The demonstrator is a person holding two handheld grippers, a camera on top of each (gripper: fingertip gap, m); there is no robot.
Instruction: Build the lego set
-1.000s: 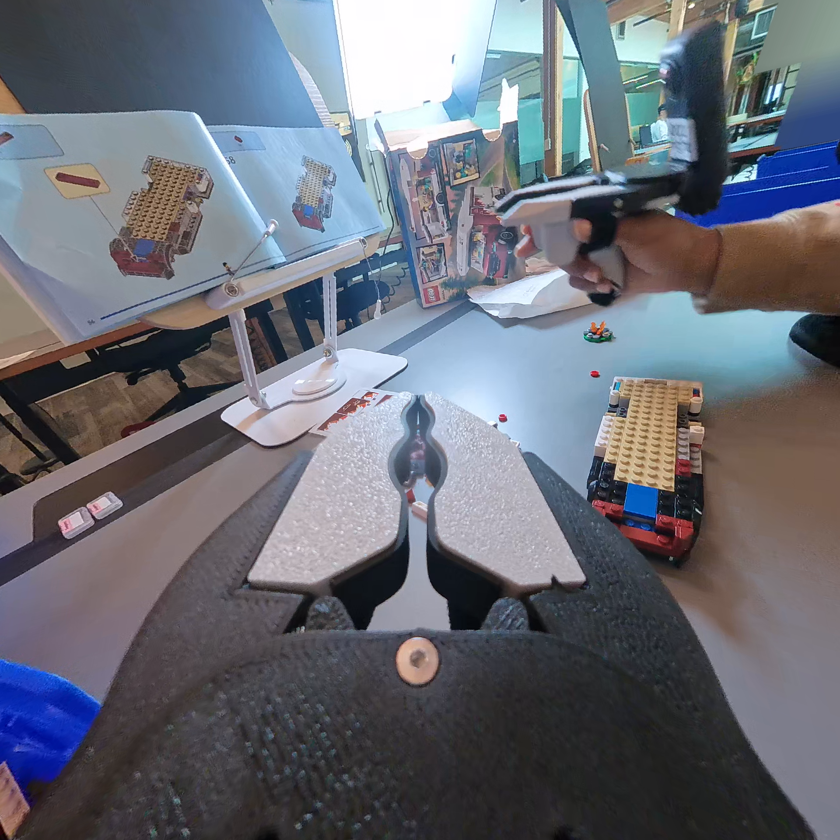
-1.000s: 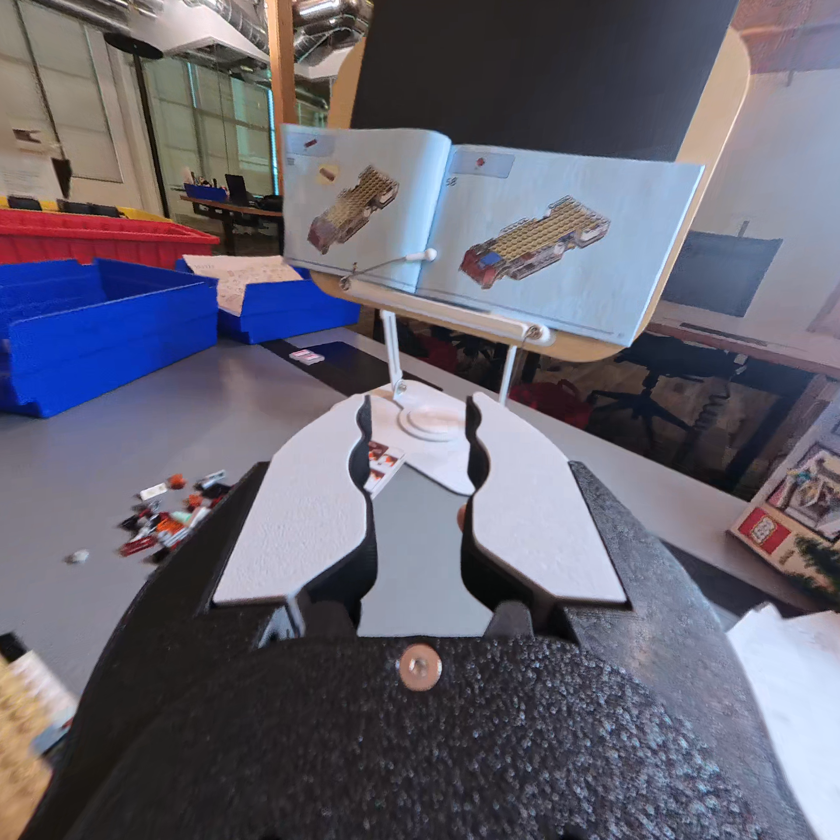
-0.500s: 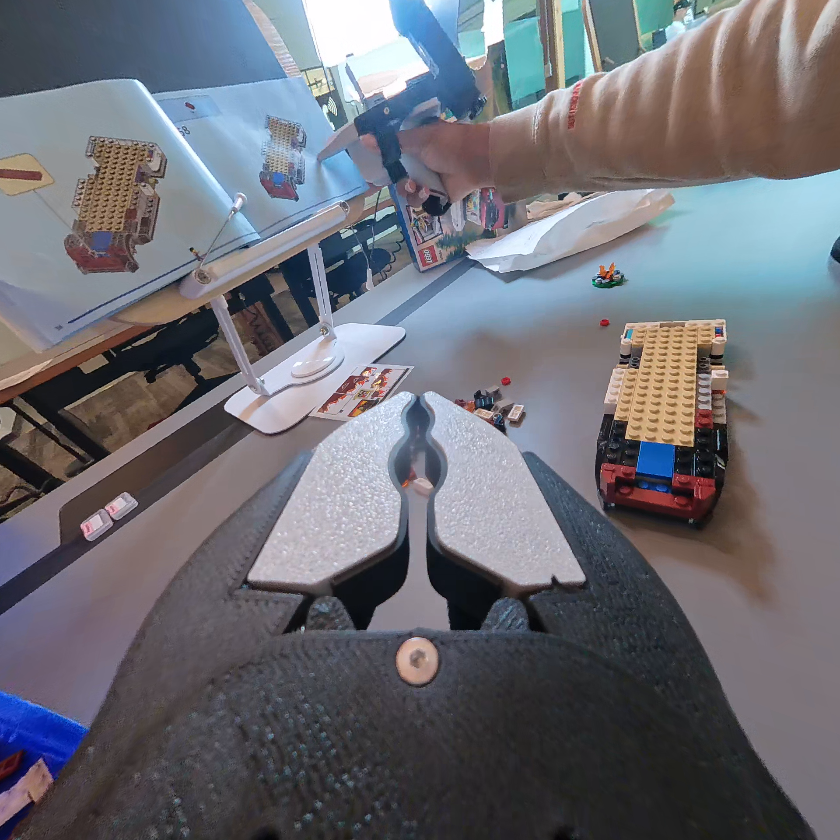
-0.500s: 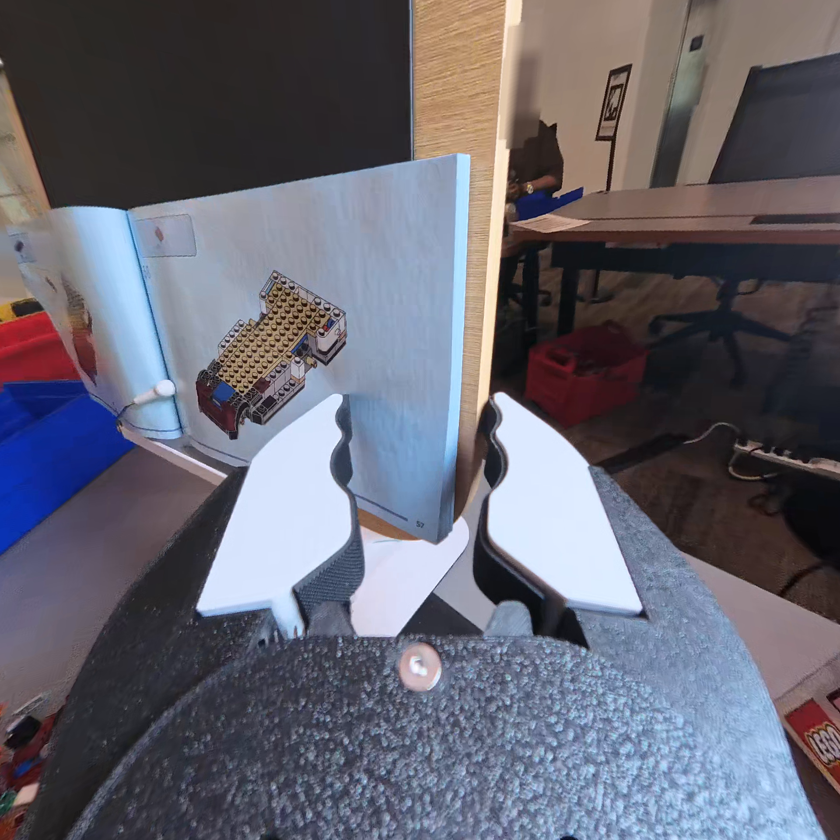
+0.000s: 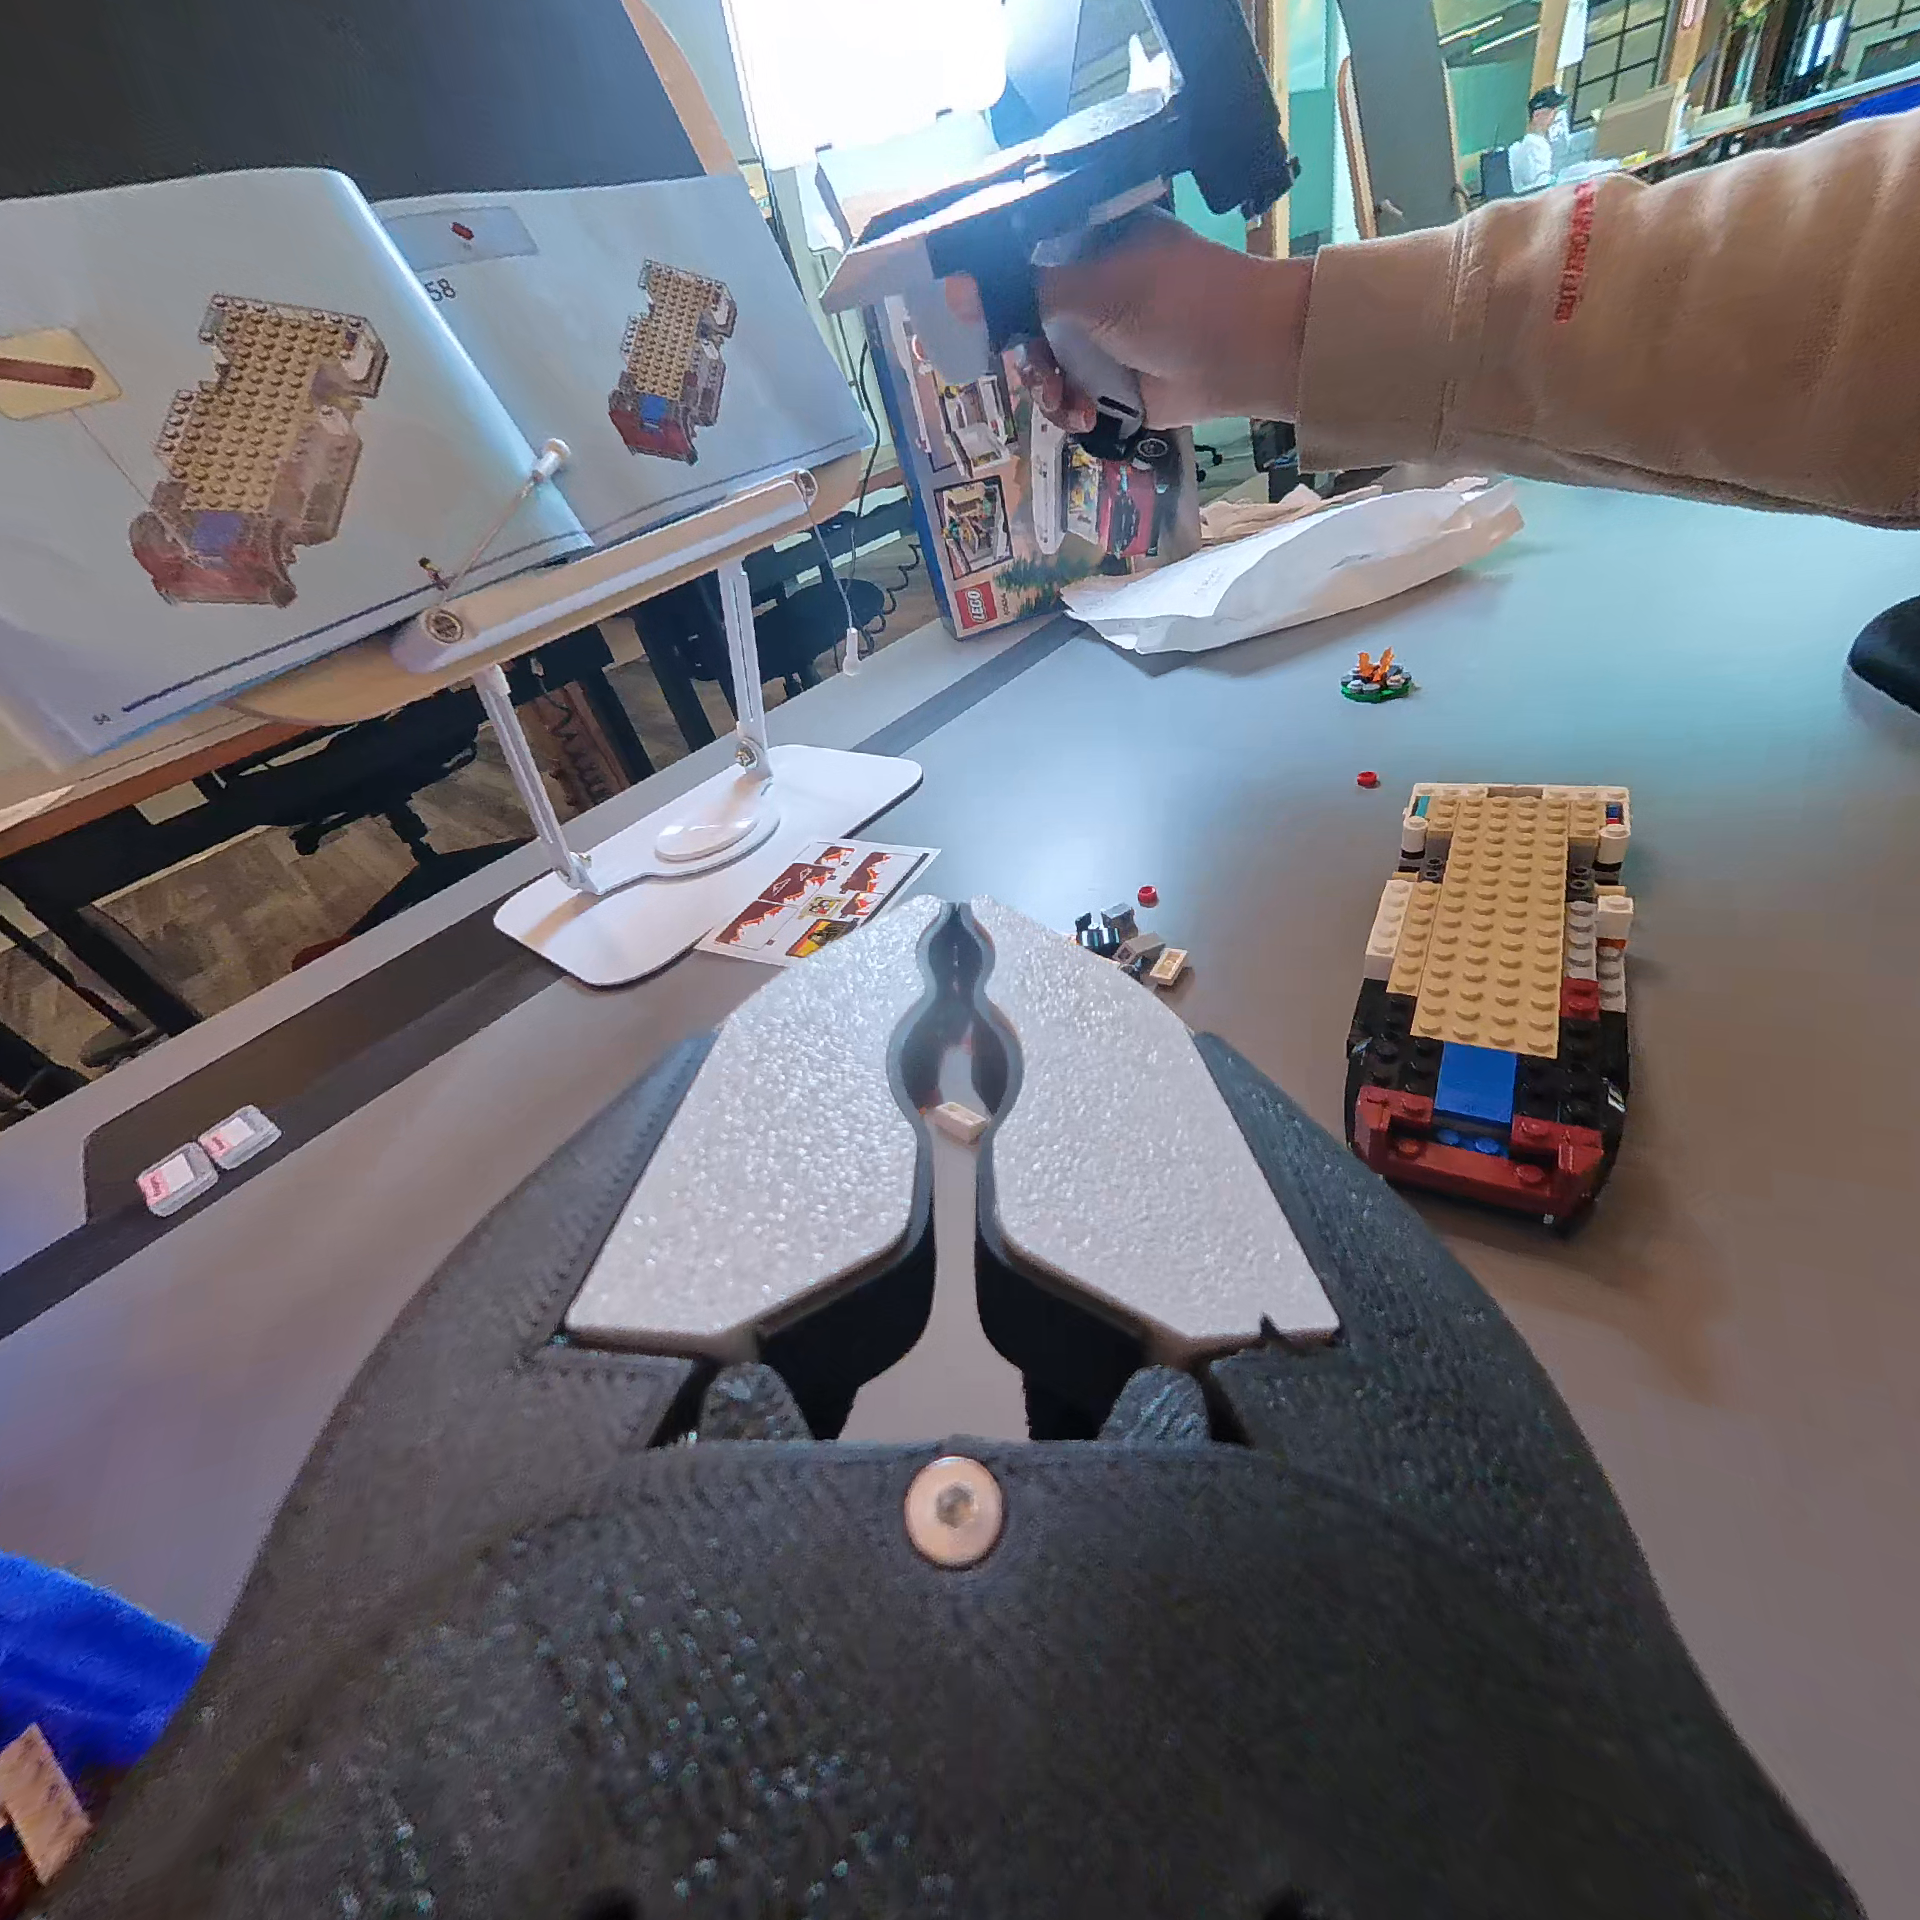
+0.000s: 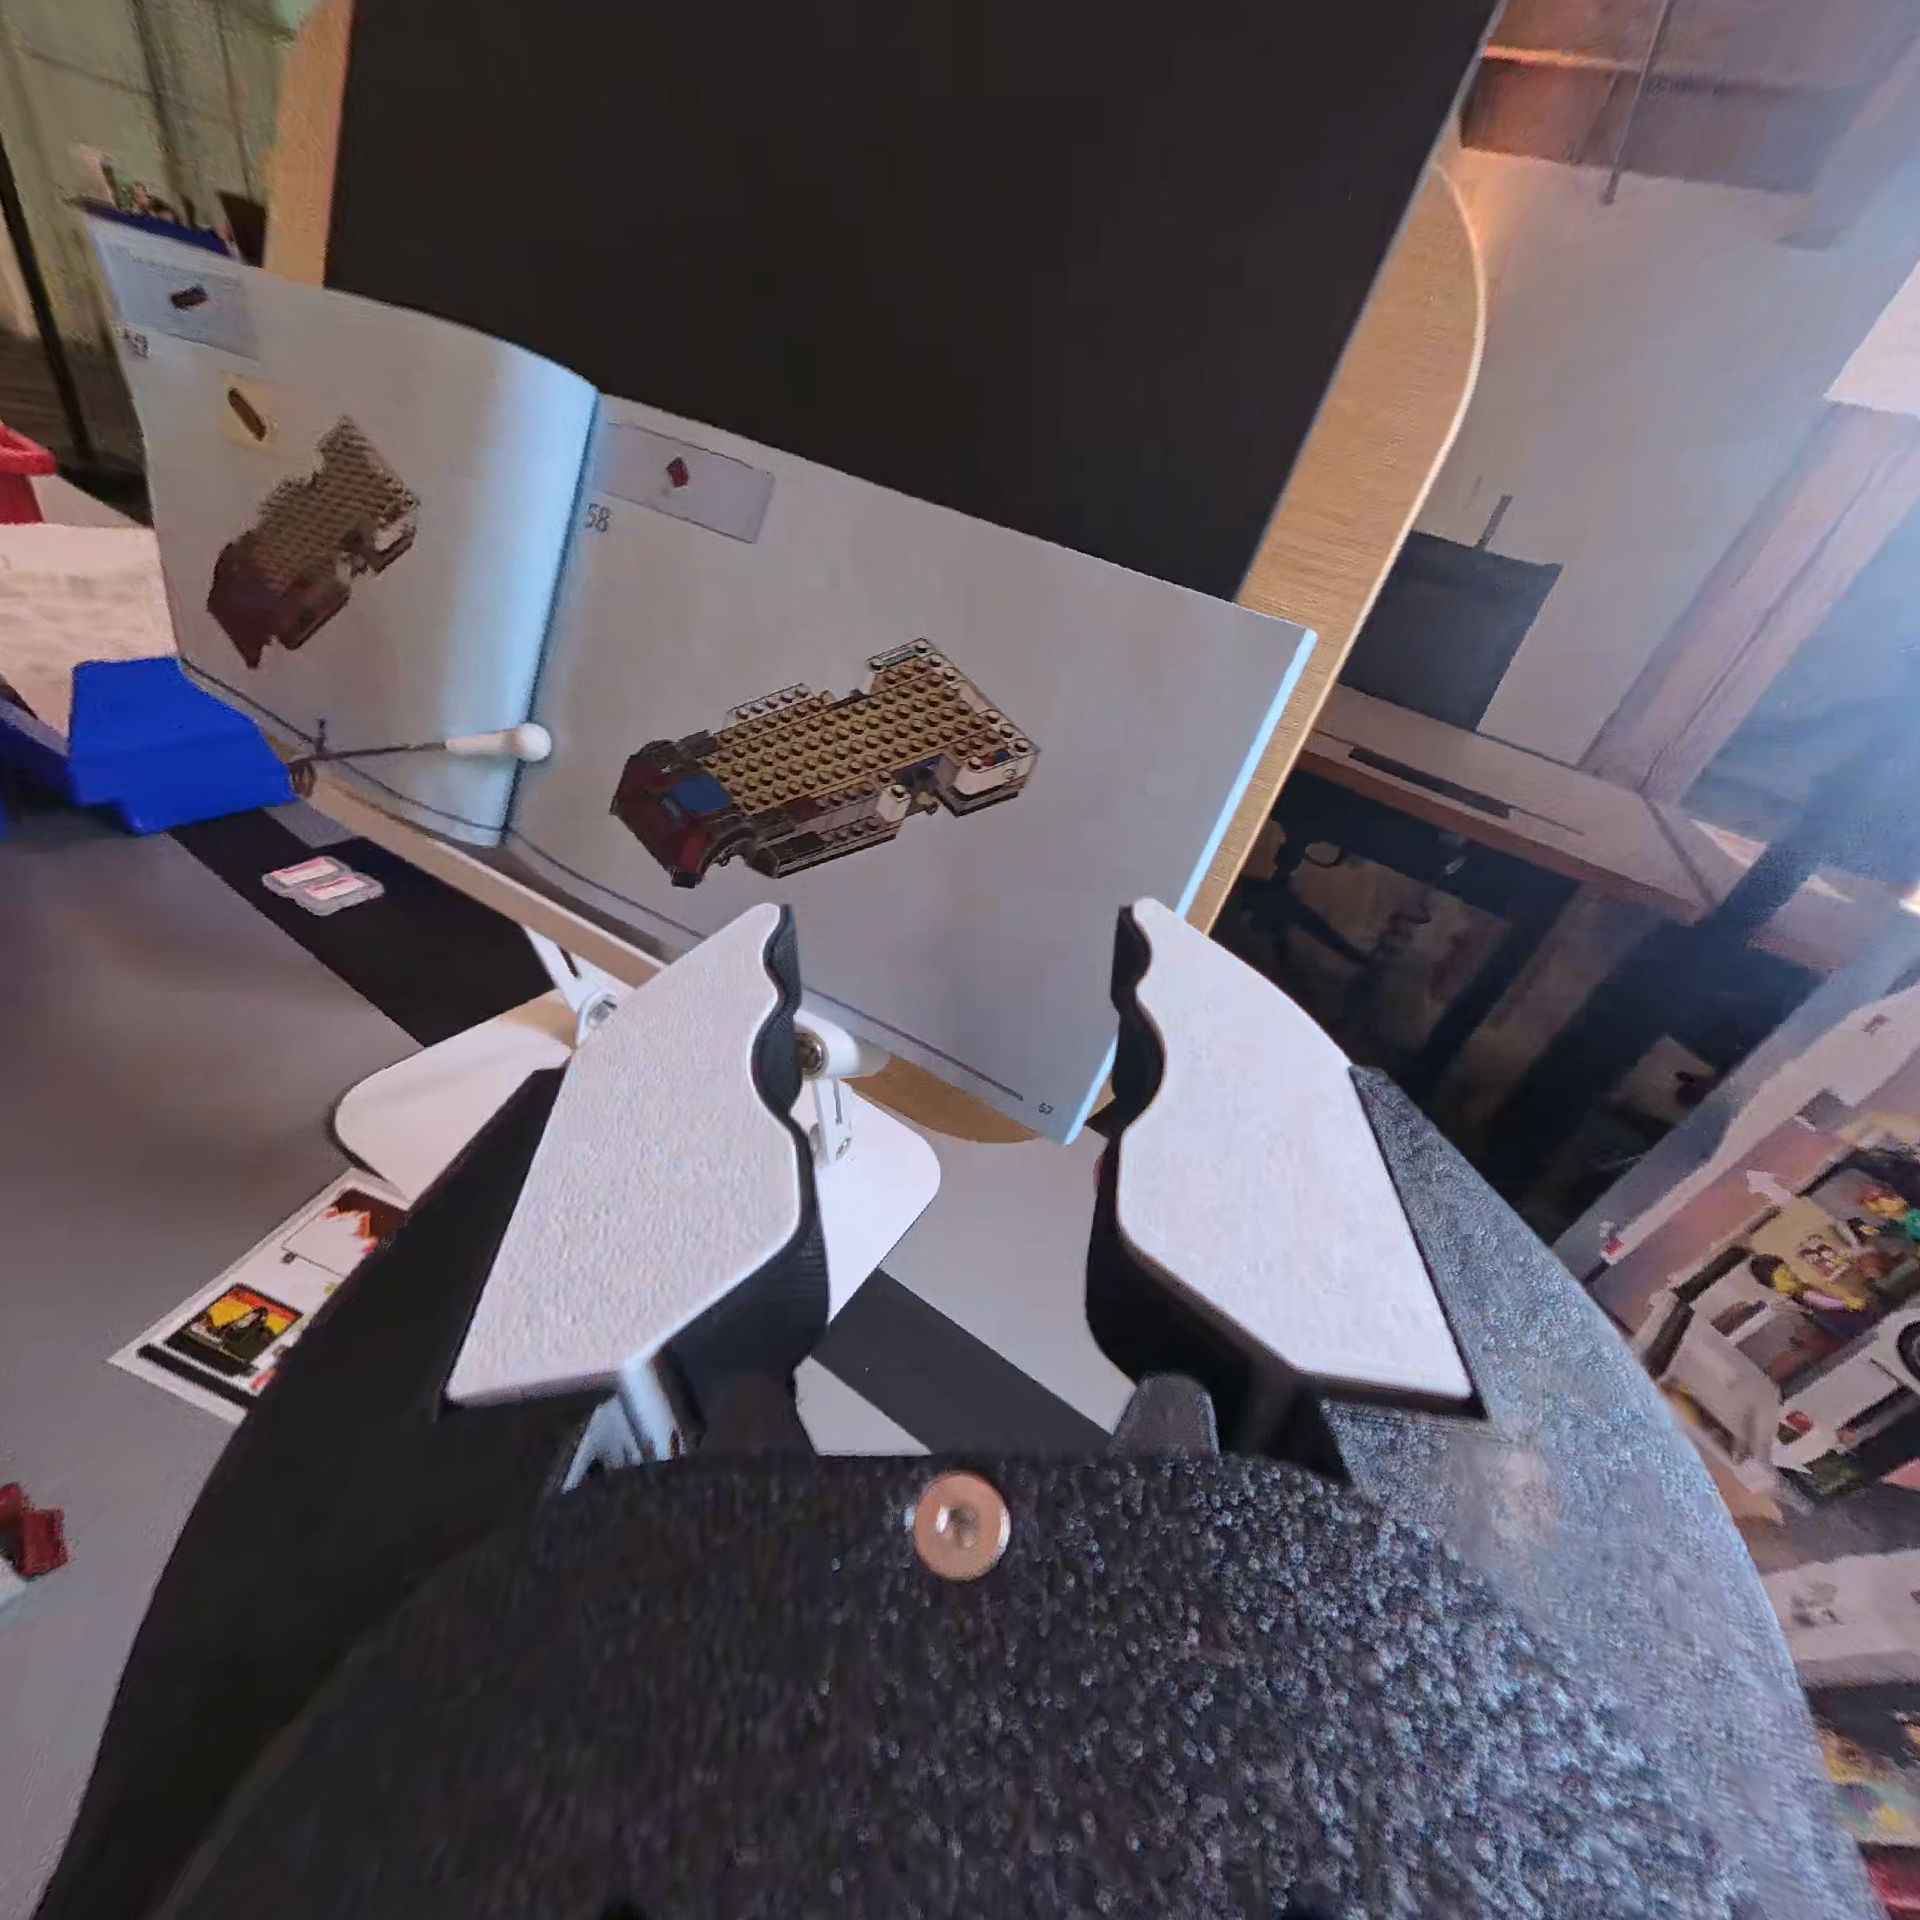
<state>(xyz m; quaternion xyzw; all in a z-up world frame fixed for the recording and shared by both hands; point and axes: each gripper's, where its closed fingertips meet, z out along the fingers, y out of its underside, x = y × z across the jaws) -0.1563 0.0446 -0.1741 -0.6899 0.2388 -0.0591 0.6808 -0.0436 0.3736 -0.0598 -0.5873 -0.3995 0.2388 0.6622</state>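
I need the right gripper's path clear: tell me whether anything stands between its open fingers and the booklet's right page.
Nothing visible does. The right gripper is open, and the instruction booklet's right page lies straight ahead with only air between.

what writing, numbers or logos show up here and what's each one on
I don't copy out writing, so here is only what bears it:
Booklet: printed step and page numbers, legible.
Box: a brand logo at its lower corner.
Sleeve: a line of red lettering, running sideways.
Sticker sheet: print too small to read.
Two white cases: pink labels, too small to read.
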